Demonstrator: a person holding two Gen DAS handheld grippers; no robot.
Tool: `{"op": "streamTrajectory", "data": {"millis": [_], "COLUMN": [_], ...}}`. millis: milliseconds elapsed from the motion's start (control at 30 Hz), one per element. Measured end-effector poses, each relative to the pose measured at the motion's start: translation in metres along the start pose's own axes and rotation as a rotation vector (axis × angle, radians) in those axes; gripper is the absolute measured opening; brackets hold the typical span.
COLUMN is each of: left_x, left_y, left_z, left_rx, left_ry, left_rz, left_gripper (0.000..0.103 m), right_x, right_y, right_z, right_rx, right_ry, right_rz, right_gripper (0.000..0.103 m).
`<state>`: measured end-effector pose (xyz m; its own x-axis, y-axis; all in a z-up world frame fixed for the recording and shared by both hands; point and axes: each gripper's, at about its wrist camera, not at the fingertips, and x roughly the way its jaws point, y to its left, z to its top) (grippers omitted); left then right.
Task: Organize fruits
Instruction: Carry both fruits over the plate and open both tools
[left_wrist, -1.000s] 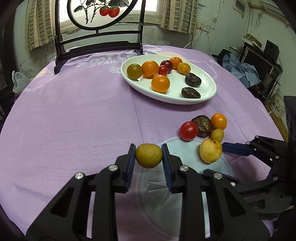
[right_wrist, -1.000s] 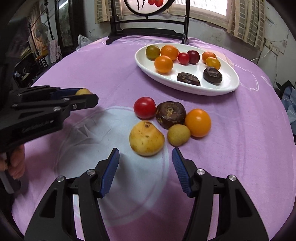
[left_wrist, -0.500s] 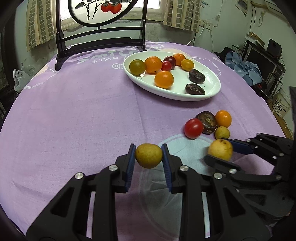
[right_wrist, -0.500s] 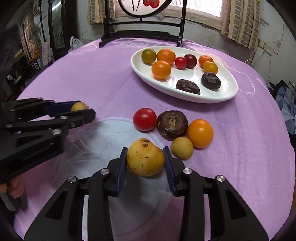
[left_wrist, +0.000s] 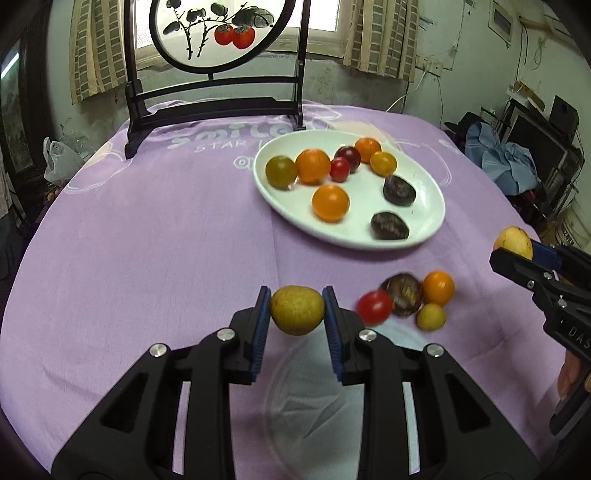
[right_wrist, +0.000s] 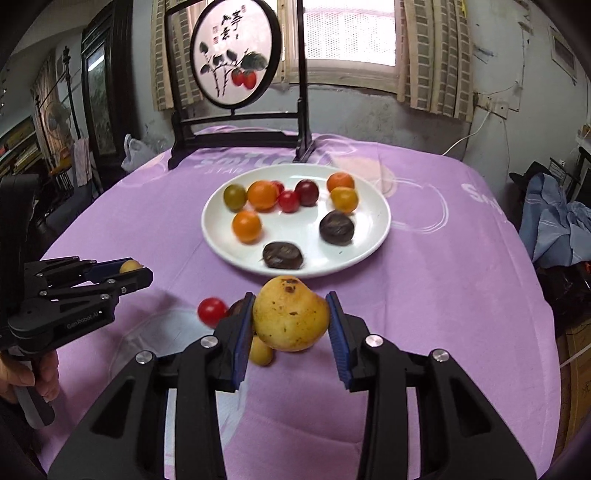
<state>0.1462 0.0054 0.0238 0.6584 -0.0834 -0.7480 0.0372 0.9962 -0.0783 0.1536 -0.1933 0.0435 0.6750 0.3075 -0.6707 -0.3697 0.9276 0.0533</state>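
Grippers both loaded: left gripper (left_wrist: 296, 311) clamped on small yellow-green fruit (left_wrist: 297, 309), right gripper (right_wrist: 290, 320) clamped on spotted yellow fruit (right_wrist: 291, 318), both held above purple cloth (left_wrist: 147, 240). White plate (right_wrist: 373, 229) w/ fruit lies far side; red tomato (left_wrist: 373, 307) + 3 loose fruits on cloth nearer

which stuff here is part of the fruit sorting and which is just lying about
Job:
left gripper holding a small pear
right gripper holding a big pear
plate with fruit
red tomato, brown fruit, orange, yellow fruit on the cloth

Lying about:
painted screen
plastic bag
blue clothes
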Motion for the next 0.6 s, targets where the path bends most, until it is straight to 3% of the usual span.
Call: {"op": "streamTrajectory", "data": {"millis": [333, 600], "left_x": [0.042, 0.085], "left_y": [-0.030, -0.032], "left_z": [0.071, 0.099], "left_rx": [0.022, -0.003], "left_ry": [-0.005, 0.033], "left_rz": [-0.024, 0.006], "left_gripper": [0.029, 0.029], "right_x": [0.051, 0.102], "right_y": [-0.017, -0.015], "right_z": [0.034, 0.040], "right_rx": [0.010, -0.004], "right_ry": [0.020, 0.083], "right_rz": [0.002, -0.020], "right_gripper": [0.038, 0.038]}}
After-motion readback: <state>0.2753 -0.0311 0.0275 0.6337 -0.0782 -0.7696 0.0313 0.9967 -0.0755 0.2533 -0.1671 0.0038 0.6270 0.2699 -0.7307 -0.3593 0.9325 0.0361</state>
